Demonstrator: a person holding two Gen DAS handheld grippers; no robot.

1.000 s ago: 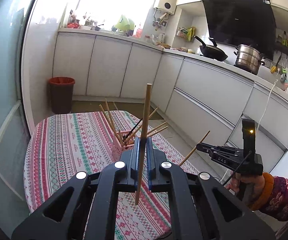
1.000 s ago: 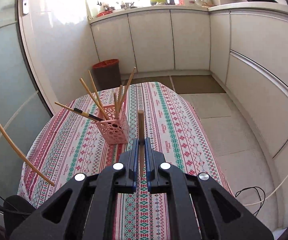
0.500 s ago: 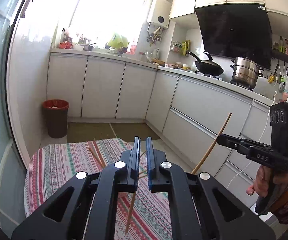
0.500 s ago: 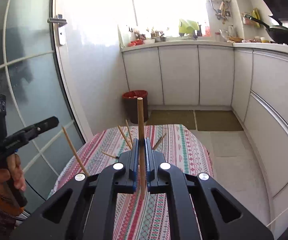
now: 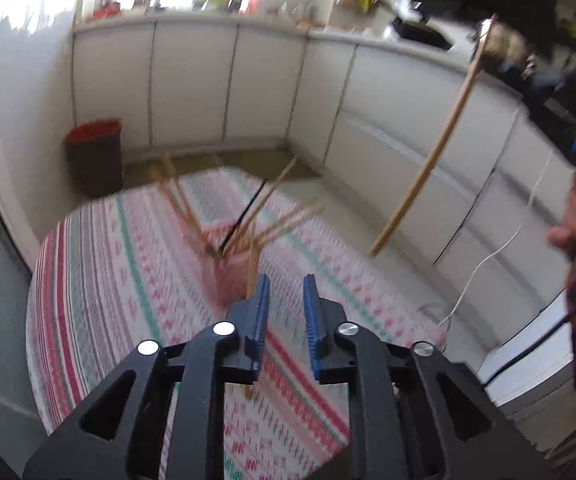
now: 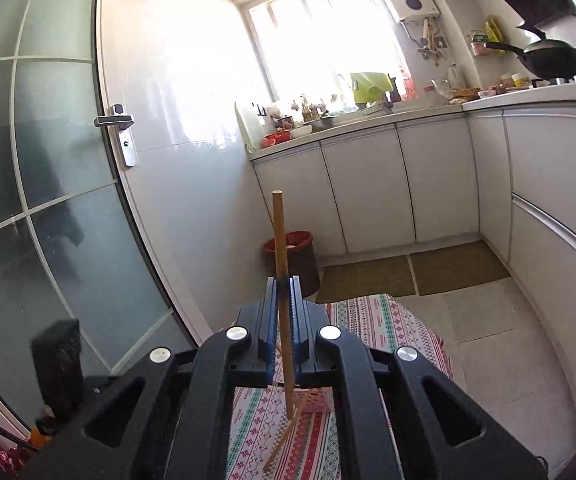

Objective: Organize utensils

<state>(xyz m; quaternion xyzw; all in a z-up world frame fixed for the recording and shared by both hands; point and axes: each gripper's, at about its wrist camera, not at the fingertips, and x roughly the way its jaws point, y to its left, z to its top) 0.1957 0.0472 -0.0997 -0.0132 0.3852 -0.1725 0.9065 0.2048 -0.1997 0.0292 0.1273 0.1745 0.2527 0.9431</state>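
Left wrist: left gripper (image 5: 285, 308) jaws opening, nothing pinched; one chopstick (image 5: 251, 256) just beside the left pad. Pink holder (image 5: 229, 280) near the table's (image 5: 99, 280) middle, packed with splayed chopsticks, blurred. Red bin (image 5: 95, 156) past the far edge.

Right wrist: right gripper (image 6: 283, 312) pinches an upright chopstick (image 6: 279, 236). Holder (image 6: 316, 402) mostly hidden behind it.

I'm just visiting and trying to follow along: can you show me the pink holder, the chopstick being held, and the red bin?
pink holder (image 5: 229, 280), left wrist view, its blurred side wall.
held chopstick (image 6: 279, 232), right wrist view, the shaft above the tool.
red bin (image 5: 95, 156), left wrist view, its dark side.
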